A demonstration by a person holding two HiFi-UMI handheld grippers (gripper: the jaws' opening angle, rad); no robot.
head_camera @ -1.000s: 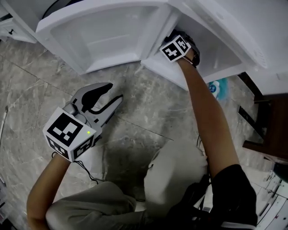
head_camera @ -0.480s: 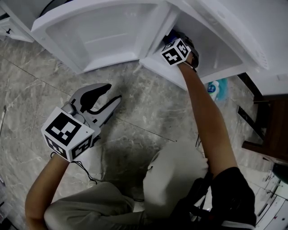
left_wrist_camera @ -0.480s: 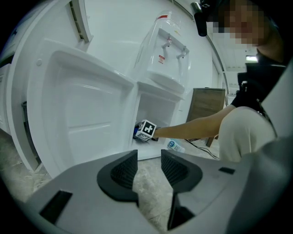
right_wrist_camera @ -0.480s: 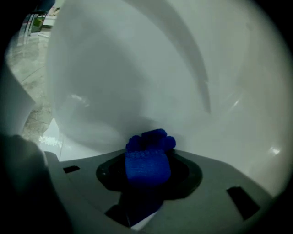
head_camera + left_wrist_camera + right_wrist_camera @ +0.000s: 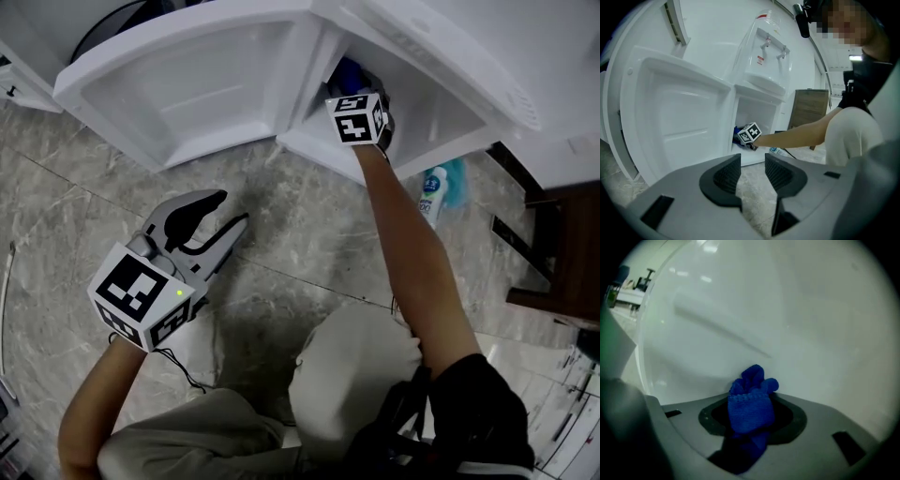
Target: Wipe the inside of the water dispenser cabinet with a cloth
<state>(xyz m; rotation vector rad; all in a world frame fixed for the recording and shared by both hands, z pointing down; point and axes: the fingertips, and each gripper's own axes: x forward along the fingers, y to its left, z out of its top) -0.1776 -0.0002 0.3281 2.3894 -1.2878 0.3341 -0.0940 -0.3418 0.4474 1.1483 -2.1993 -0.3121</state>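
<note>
Head view: our right arm reaches into the open water dispenser cabinet (image 5: 450,103), and the left gripper (image 5: 231,208) hangs over the marble floor (image 5: 309,234).
In the right gripper view we see the right gripper (image 5: 752,417) with its jaws clamped on a bunched blue cloth (image 5: 749,387), which pokes out toward the cabinet's white inner wall; we cannot tell whether it touches. The left gripper's jaws stand a narrow gap apart with nothing between them, well clear of the cabinet. The cabinet door (image 5: 206,84) stands swung open, and a bottle (image 5: 433,192) stands on the floor beside the cabinet.
</note>
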